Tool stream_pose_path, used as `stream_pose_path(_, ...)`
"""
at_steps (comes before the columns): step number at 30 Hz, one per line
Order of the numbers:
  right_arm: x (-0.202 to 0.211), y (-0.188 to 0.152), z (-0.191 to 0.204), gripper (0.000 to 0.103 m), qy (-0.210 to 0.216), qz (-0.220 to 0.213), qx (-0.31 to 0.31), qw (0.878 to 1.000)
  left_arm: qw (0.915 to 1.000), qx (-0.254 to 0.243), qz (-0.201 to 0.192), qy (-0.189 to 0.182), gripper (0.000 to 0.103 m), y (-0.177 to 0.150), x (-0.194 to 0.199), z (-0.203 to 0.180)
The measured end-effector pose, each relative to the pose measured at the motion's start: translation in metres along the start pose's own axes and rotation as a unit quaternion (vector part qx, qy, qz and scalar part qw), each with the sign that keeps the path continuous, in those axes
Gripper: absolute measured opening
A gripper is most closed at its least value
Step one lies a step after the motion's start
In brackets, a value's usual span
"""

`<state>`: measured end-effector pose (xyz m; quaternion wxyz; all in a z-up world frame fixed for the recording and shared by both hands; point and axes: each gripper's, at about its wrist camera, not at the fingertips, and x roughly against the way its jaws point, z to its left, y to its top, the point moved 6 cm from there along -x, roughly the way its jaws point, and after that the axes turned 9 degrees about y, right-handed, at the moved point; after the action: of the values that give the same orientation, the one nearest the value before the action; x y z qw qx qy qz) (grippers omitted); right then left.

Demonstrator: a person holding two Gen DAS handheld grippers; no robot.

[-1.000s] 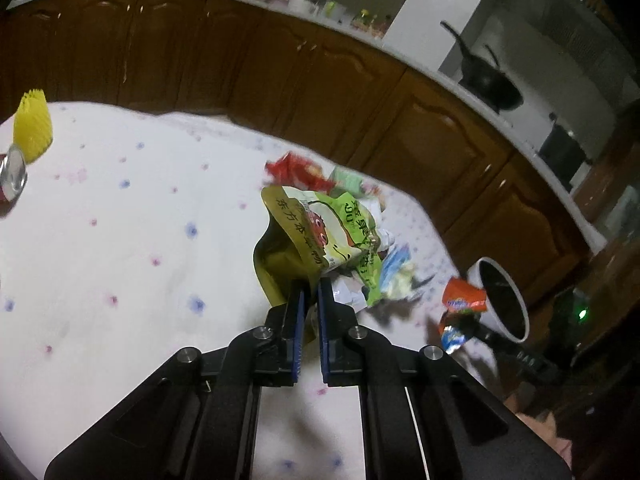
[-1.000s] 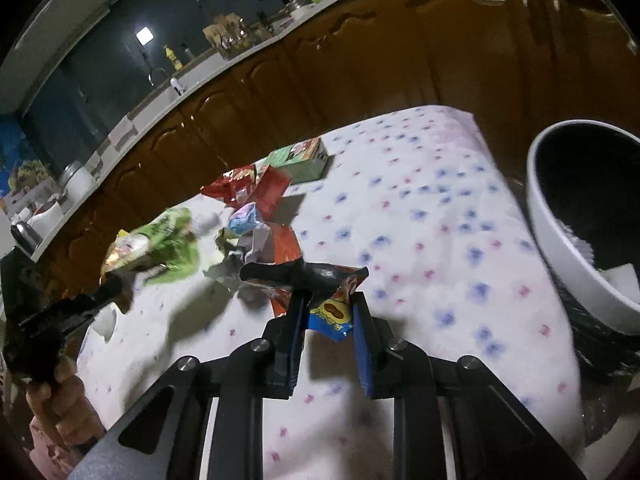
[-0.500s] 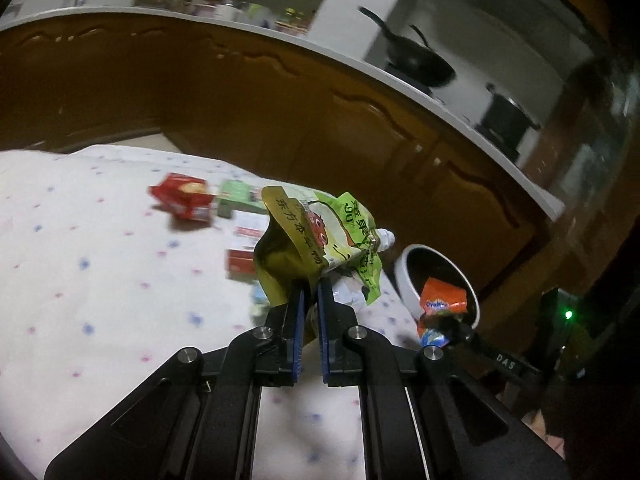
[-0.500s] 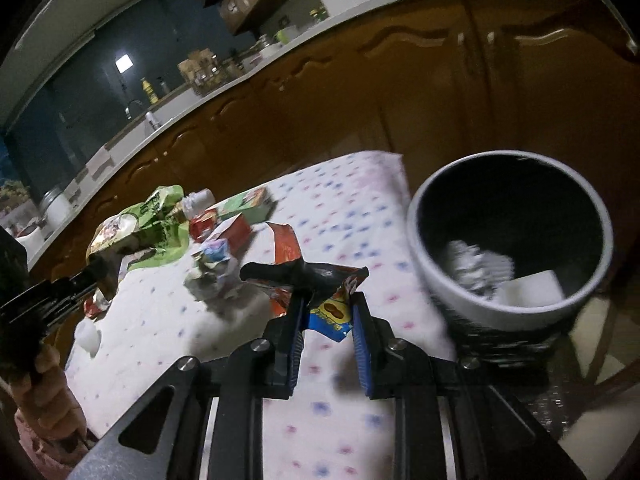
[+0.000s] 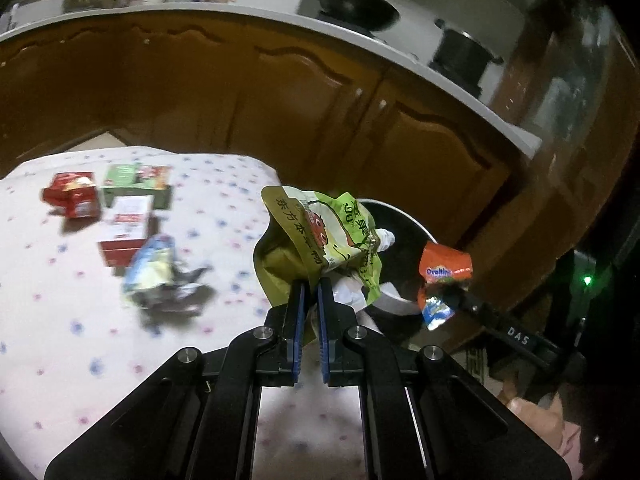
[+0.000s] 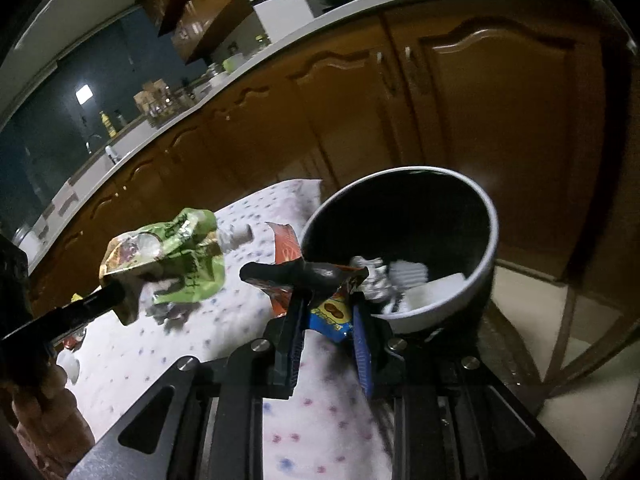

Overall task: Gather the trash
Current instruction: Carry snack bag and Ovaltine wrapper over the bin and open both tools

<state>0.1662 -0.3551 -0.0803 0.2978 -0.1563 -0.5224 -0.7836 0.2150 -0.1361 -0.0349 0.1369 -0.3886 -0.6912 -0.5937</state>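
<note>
My left gripper is shut on a green and yellow snack bag, held above the table's right end near the bin. That bag also shows in the right wrist view. My right gripper is shut on an orange and blue Ovaltine wrapper, held at the rim of the white-rimmed black trash bin. The wrapper and bin rim also show in the left wrist view. The bin holds crumpled white trash.
On the dotted white tablecloth lie a red packet, a green box, a red and white box and a crumpled foil wrapper. Brown cabinets stand behind. The bin sits off the table's end.
Both grippers have swung right toward the bin with their trash still held. The bin has grown larger in the right wrist view, and the wrapper now sits at its rim.
</note>
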Motion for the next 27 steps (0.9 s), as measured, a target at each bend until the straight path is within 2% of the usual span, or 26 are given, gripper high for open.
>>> stream_pose_path(11,0.009,0.013,-0.026,0.023,-0.026,-0.006,-0.007,1.0,0.9989,-0.038,0.027,-0.012,0.005,0.007,-0.044,-0.051)
stream_pose_path(27,-0.002,0.029,-0.057,0.023,-0.044,0.005,-0.012,0.999,0.9961,-0.058,0.065,-0.017,0.005,0.02,-0.094,-0.084)
